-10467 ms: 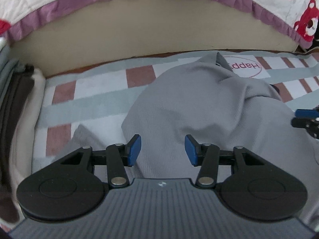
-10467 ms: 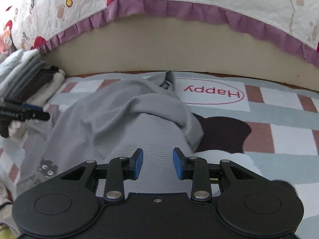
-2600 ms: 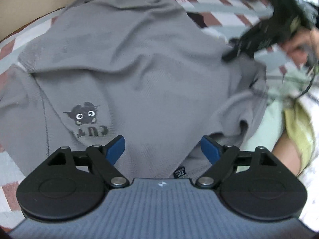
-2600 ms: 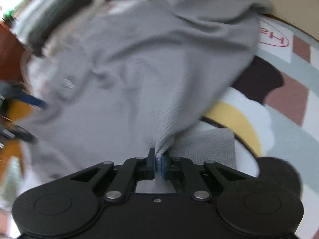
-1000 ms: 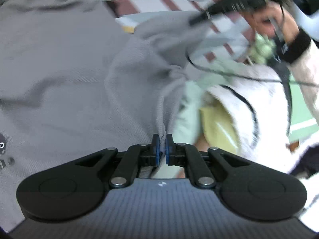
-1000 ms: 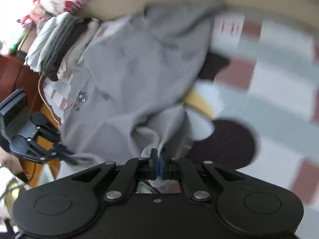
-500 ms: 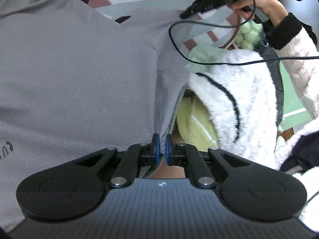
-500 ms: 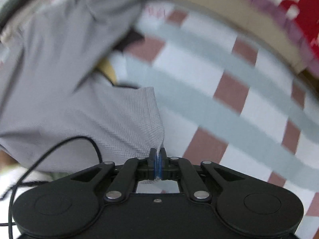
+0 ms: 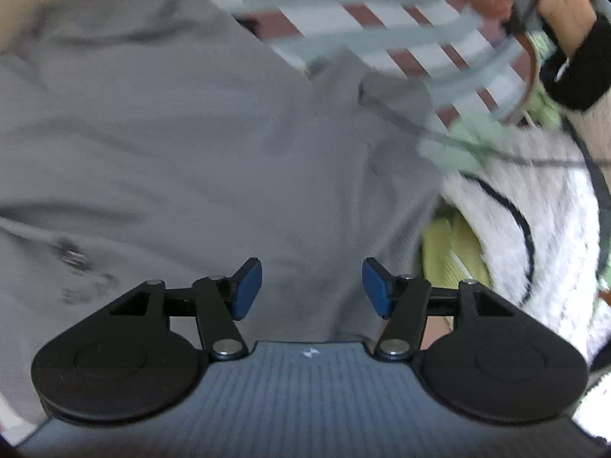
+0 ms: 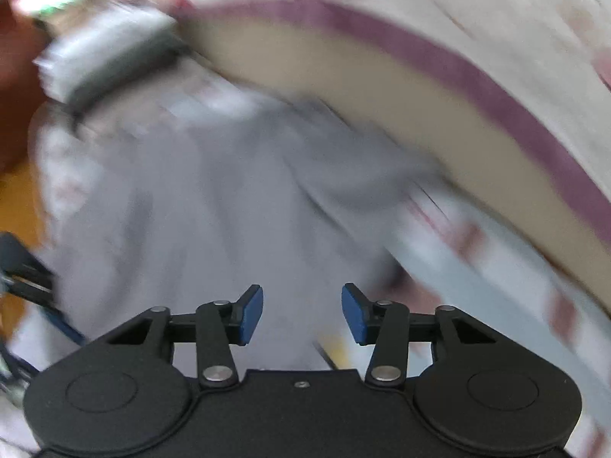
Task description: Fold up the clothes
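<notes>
1. Shirt [image 9: 172, 145], grey, lies spread on the striped mat [image 9: 382, 26] below both my grippers.
2. Left gripper [image 9: 312, 286] and right gripper [image 10: 302, 313]: jaws opening, nothing pinched.
3. Spreading looks done; next I need fresh grips on one edge to fold.

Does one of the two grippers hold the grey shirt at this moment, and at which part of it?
Neither. The left gripper and the right gripper are opening, nothing between their pads; the grey shirt lies free below.

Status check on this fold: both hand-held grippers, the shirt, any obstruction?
Left hand-held gripper and right hand-held gripper opening, nothing pinched. Grey shirt lying on the checked blanket. No obstruction visible; right view blurred.
</notes>
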A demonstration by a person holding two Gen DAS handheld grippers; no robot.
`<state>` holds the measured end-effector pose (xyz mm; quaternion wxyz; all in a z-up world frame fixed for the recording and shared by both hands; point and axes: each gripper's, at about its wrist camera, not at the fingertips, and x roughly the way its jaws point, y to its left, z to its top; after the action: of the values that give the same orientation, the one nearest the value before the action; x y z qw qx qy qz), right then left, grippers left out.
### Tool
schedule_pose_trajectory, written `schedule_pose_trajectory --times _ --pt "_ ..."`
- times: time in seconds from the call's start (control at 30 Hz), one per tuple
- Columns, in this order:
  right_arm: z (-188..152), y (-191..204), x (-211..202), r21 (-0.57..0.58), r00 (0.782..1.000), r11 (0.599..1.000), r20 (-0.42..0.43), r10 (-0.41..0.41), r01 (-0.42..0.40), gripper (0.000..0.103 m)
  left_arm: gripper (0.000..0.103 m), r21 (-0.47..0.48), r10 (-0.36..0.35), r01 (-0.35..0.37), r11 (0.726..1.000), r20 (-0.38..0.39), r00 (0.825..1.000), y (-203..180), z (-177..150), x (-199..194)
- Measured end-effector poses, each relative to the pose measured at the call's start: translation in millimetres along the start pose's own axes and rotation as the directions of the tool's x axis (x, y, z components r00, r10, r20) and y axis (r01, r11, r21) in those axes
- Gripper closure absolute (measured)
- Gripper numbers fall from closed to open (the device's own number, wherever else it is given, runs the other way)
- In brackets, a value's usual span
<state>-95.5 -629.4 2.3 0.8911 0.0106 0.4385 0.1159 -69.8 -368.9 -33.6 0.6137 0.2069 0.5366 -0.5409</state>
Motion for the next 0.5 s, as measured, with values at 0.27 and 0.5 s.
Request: schedule_pose_trajectory --times 0.27,0.5 --pt "23 69 64 -0.126 0.949 0.986 0.284 0.138 -0.105 0.022 0.032 -0.340 0.431 -0.378 0.861 0.094 0.897 97 -15 -65" --pt "-14 111 99 -0.014 0.969 0.970 0.047 0.244 -0.244 0.030 0.034 -0.776 0.615 -0.412 0.477 -0.041 0.788 232 -91 -96"
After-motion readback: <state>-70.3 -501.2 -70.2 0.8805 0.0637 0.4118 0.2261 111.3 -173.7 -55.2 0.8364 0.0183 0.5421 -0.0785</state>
